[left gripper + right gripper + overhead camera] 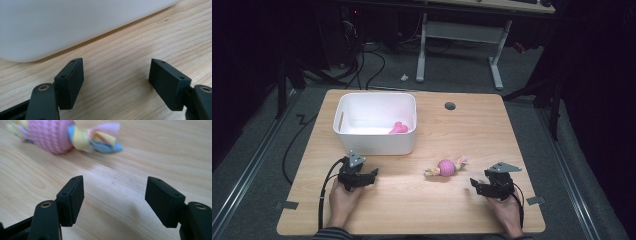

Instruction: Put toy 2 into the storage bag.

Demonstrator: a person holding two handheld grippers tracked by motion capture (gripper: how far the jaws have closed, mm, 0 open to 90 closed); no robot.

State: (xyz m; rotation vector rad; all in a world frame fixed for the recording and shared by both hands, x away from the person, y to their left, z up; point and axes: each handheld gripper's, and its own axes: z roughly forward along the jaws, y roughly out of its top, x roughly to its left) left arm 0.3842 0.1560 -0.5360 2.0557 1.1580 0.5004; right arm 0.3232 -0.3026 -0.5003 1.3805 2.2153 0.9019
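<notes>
Claws: two, my left claw and right claw both wide open, empty. One pink ball toy on surface; one pink toy in one white bin.

You work in a lab: a wooden table on grey carpet, cables at eleven o'clock, a white desk frame at twelve.
</notes>
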